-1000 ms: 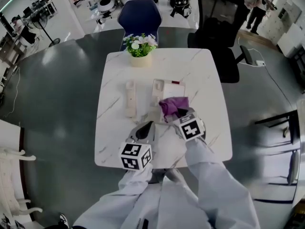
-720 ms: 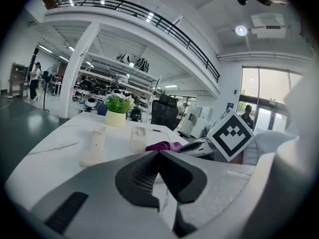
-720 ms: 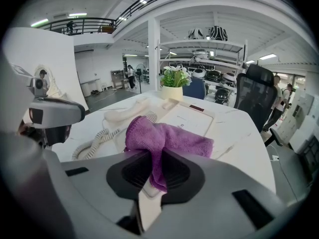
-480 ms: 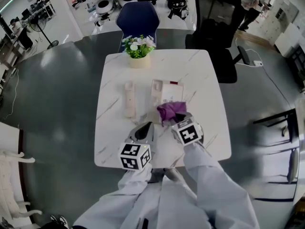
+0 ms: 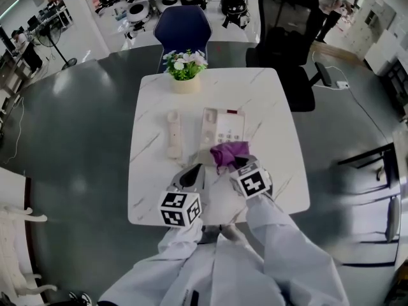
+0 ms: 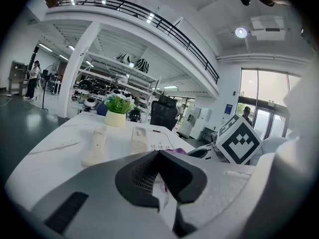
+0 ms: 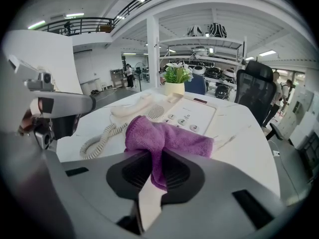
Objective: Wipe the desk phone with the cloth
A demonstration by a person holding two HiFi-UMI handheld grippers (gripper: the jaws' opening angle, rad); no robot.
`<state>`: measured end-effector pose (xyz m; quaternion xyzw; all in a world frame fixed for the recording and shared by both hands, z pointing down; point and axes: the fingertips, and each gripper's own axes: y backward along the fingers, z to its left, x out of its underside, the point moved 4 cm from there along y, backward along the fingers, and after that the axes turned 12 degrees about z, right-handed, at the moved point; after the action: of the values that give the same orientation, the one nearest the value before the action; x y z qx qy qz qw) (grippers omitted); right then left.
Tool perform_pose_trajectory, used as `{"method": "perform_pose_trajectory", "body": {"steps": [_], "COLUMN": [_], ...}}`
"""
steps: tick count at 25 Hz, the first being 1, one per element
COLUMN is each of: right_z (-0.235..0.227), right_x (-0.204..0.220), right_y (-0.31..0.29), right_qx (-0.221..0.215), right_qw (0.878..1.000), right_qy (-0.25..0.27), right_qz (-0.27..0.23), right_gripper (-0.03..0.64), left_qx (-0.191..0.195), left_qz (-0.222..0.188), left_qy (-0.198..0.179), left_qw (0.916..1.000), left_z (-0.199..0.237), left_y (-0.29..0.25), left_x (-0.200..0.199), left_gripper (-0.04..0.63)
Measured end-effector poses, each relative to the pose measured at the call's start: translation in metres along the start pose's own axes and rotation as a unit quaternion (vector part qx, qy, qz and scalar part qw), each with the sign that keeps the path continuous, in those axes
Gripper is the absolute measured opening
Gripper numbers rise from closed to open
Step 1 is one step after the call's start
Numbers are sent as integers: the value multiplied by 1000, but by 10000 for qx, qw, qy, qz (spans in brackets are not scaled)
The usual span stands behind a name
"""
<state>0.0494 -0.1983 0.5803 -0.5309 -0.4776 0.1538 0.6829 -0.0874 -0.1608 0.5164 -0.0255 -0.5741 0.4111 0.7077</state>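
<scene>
Purple cloth [image 5: 228,152] at desk phone [image 5: 223,127]; handset [image 5: 173,134] left, flowerpot [image 5: 187,81] beyond.

Both forearms, in pale sleeves [image 5: 280,234], reach forward over the near edge of the table [image 5: 143,196]. The left gripper [image 5: 193,172] sits close to that edge, its jaws together with nothing between them. The right gripper [image 5: 237,163], just beside it and slightly farther in, pinches the purple cloth [image 7: 164,141].
</scene>
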Motion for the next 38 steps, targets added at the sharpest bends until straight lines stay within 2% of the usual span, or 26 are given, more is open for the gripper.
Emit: {"method": "perform_pose_trajectory", "body": {"steps": [9,14,22,32,38], "right_z": [10,19,14,-13,-31], "right_x": [9,20,11,-45,-72], "right_y": [3,4,20,64,64], "right_qx": [-127,-369,-724,-469,-346], "right_qw": [9999,9991,9949,9855,9834], "right_qy": [1,-101,-507,-589,-423], "right_qz": [94,177,-483,-1522,-1730], "right_gripper": [37,37,37,37,37], "left_qx": [76,92,-57,-243,-390], "left_qz": [51,32,-135,-336,-420], "left_qy": [2,-7,13,118,208], "left_qw": [10000,10000,9999,9991,9981], "left_z": [0,0,10,9,9], "left_y": [2,3,8,4,-4], "left_x": [3,2,-10,-32,-42], "left_gripper": [-2,-2,-2,-2,-2]}}
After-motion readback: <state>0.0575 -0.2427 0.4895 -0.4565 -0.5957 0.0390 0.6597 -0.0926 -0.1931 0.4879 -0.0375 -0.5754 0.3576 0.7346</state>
